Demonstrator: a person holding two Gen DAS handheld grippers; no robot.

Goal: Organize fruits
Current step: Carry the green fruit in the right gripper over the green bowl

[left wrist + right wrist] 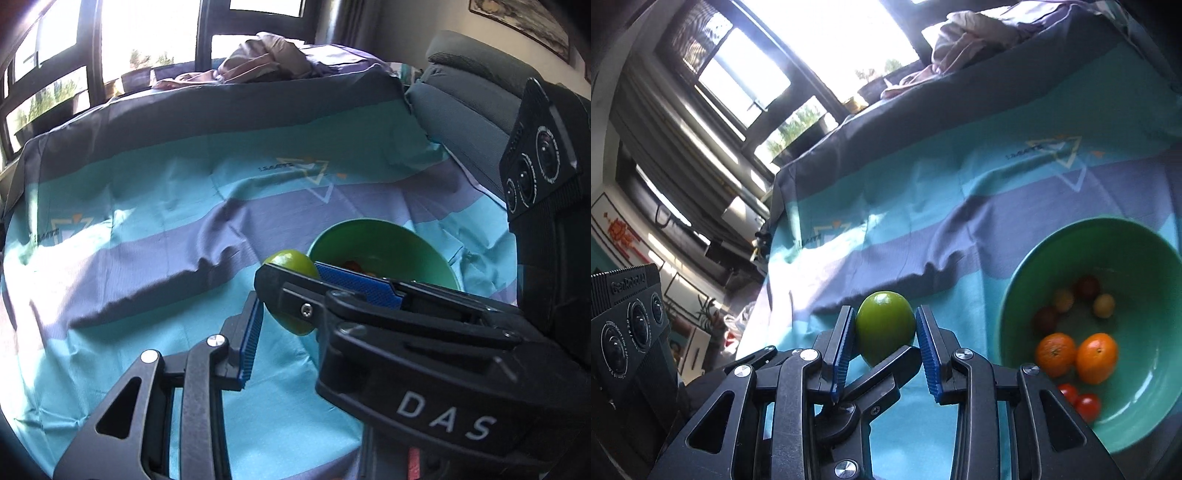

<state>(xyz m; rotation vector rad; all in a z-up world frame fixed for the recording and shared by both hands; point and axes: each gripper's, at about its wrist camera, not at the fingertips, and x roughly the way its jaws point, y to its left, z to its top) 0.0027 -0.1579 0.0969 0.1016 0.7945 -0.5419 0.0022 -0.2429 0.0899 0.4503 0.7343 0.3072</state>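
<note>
Item: round green lime-like fruit (pixel 884 328), gripped between the blue ribbed pads (pixel 846 343) of the right gripper (pixel 885 317). The jaws are partly apart and both pads press on its sides. It sits outside the bowl, just beside the rim, toward the bed's near edge.

Left gripper (pixel 284 317): one blue pad (pixel 253 332) lies just beside the fruit. The other finger is hidden, so its grip cannot be told.

Green round plastic bowl (pixel 1008 295), on the teal-and-purple striped bed sheet (pixel 923 184), holds two oranges (pixel 1097 356) and small red cherry tomatoes (pixel 1086 406).
</note>
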